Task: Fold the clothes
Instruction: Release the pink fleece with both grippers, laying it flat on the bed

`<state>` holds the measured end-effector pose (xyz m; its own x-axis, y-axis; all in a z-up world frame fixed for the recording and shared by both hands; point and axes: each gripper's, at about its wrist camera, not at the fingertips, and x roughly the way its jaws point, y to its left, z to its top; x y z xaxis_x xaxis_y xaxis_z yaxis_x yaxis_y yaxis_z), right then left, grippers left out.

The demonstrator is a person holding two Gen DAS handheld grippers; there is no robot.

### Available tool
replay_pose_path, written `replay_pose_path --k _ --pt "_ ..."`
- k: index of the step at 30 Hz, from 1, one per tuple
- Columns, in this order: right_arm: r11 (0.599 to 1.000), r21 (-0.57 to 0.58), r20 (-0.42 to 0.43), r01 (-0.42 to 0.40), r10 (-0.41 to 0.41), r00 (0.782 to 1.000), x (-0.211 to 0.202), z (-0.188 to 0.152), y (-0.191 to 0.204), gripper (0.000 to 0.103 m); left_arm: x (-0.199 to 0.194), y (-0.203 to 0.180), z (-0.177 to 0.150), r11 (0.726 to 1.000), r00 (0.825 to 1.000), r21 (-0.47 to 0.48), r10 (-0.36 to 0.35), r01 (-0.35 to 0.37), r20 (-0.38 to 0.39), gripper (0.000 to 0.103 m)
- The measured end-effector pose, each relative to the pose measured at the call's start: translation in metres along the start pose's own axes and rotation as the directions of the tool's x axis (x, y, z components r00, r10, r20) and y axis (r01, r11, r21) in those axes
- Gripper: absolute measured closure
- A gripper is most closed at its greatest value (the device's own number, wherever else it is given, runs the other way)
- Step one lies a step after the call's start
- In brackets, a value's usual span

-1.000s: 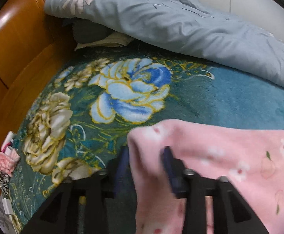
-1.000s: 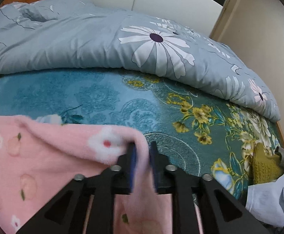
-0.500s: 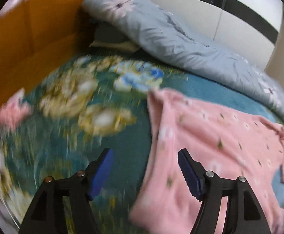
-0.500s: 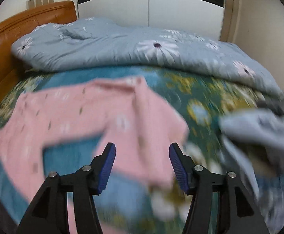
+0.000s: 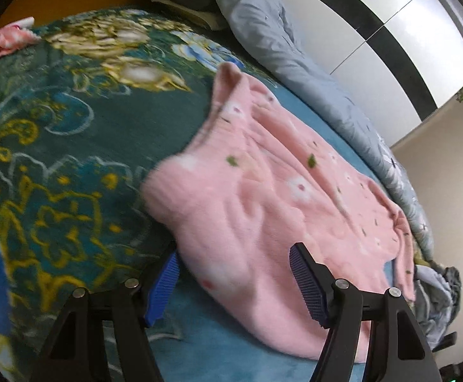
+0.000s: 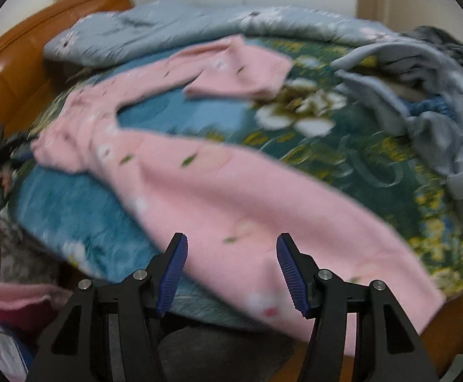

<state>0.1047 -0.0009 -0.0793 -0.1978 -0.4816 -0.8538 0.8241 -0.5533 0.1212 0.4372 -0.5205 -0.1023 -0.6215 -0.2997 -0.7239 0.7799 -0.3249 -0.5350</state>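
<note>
1. left hand-held gripper [image 5: 233,281]: jaws apart, nothing clamped. blue ribbed pads [image 5: 304,288] stand either side of the near end of the pink garment [image 5: 263,197] without pressing on it.
2. right hand-held gripper [image 6: 231,272]: jaws apart, nothing clamped. it hangs over one long pink leg of the garment [image 6: 247,203].
3. pink garment: lies spread on the bed, printed with small flowers and leaves. in the right wrist view its two legs fork apart, the far one doubled back at its end.
4. bed: covered by a teal floral blanket [image 5: 72,146].
5. beyond the garment: a grey-blue quilt [image 6: 155,28] against the wooden headboard [image 6: 18,63].
6. right edge: a heap of grey and blue clothes [image 6: 429,95].
</note>
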Motion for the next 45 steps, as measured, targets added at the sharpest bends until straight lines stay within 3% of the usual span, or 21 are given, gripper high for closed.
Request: replay_pose_path --k 3,7,9,11,14,17,22,26,29,34,36,39,40,45 --pt "0.997 -0.075 -0.030 -0.025 0.023 0.999 0.015 -0.004 0.020 0.043 0.003 0.001 0.000 1.000 1.000 -0.030 -0.003 0.003 -0.004 0.030" --pt "0.990 -0.137 -0.053 0.014 -0.022 0.998 0.030 -0.002 0.037 0.043 0.006 0.005 -0.002 0.997 1.000 -0.078 -0.015 0.013 -0.016 0.030" --pt "0.989 -0.141 -0.054 0.043 -0.052 0.997 0.032 -0.002 0.038 0.054 0.006 0.003 -0.003 0.998 1.000 -0.063 -0.006 0.005 -0.015 0.030" --pt "0.990 -0.129 -0.060 0.057 -0.066 0.996 0.033 -0.001 0.035 0.078 0.006 0.001 -0.003 0.999 1.000 -0.048 -0.009 0.009 -0.013 0.030" --pt "0.993 -0.104 -0.051 0.056 -0.062 0.997 0.027 0.008 0.028 0.090 0.007 0.002 -0.002 0.998 0.999 -0.058 -0.030 0.030 -0.010 0.030" --pt "0.988 -0.125 0.006 0.085 -0.085 0.996 0.006 0.037 0.020 0.091 0.007 0.003 0.001 0.996 0.999 -0.072 -0.044 0.044 -0.005 0.030" --pt "0.961 -0.169 0.136 0.217 -0.195 0.971 -0.016 0.130 0.002 0.092 0.010 0.004 0.002 0.995 0.998 -0.077 -0.060 0.060 0.003 0.030" --pt "0.933 -0.179 0.146 0.311 -0.287 0.947 0.016 0.208 -0.013 0.092 0.010 0.008 0.002 0.995 0.998 -0.079 -0.065 0.066 0.008 0.030" --pt "0.932 -0.134 0.073 0.337 -0.329 0.941 0.067 0.246 -0.031 0.092 0.010 0.013 0.002 0.992 0.996 -0.093 -0.082 0.084 0.018 0.030" --pt "0.942 -0.045 -0.027 0.332 -0.334 0.942 0.125 0.253 -0.047 0.091 0.011 0.017 0.004 0.989 0.994 -0.101 -0.104 0.106 0.029 0.030" --pt "0.941 -0.049 -0.011 0.335 -0.336 0.942 0.118 0.249 -0.044 0.091 0.013 0.018 0.006 0.988 0.994 -0.104 -0.108 0.111 0.035 0.030" --pt "0.938 -0.058 0.025 0.342 -0.341 0.940 0.101 0.241 -0.039 0.076 0.014 0.014 0.008 0.991 0.994 -0.094 -0.093 0.098 0.053 0.032" --pt "0.939 -0.055 0.038 0.341 -0.339 0.940 0.093 0.239 -0.038 0.069 0.014 0.010 0.007 0.993 0.995 -0.082 -0.075 0.080 0.066 0.032" --pt "0.957 -0.007 0.056 0.291 -0.290 0.955 0.048 0.200 -0.038 0.066 0.009 -0.010 -0.001 0.999 0.989 -0.001 0.052 -0.052 0.139 0.032"
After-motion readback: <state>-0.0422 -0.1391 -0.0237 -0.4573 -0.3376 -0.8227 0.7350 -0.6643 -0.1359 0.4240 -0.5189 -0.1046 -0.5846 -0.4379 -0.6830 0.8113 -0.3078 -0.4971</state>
